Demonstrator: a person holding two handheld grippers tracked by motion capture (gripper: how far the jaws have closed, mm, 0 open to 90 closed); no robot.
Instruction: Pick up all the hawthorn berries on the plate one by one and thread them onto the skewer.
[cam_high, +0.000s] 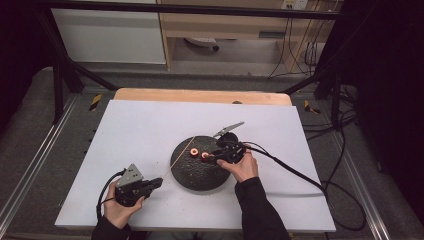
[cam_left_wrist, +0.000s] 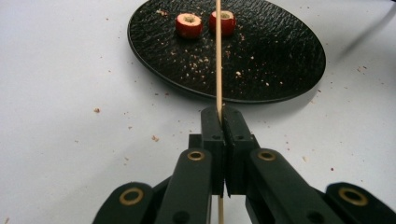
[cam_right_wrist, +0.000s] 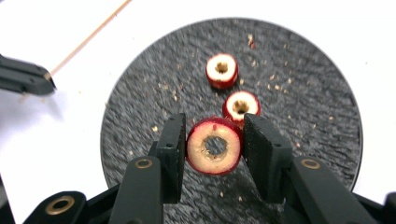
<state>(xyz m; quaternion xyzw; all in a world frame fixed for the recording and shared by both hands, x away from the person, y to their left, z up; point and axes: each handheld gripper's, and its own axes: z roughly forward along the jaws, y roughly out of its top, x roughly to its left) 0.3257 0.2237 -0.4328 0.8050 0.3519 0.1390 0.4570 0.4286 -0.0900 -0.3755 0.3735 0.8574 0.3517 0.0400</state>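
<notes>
Over the black plate (cam_right_wrist: 140, 93), right gripper (cam_right_wrist: 214, 140) is clamped on a cored red fruit ring (cam_right_wrist: 214, 147), prob. light, soft, bruisable, so grip rind sides gently; left gripper (cam_left_wrist: 222, 122) pinches thin, snappable skewer (cam_left_wrist: 218, 56) w/ jaws closed.

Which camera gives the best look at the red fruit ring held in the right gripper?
The right gripper view: the fruit ring sits close up between the jaws, its cored hole plain. In the high view it is a small red spot at the right gripper.
</notes>
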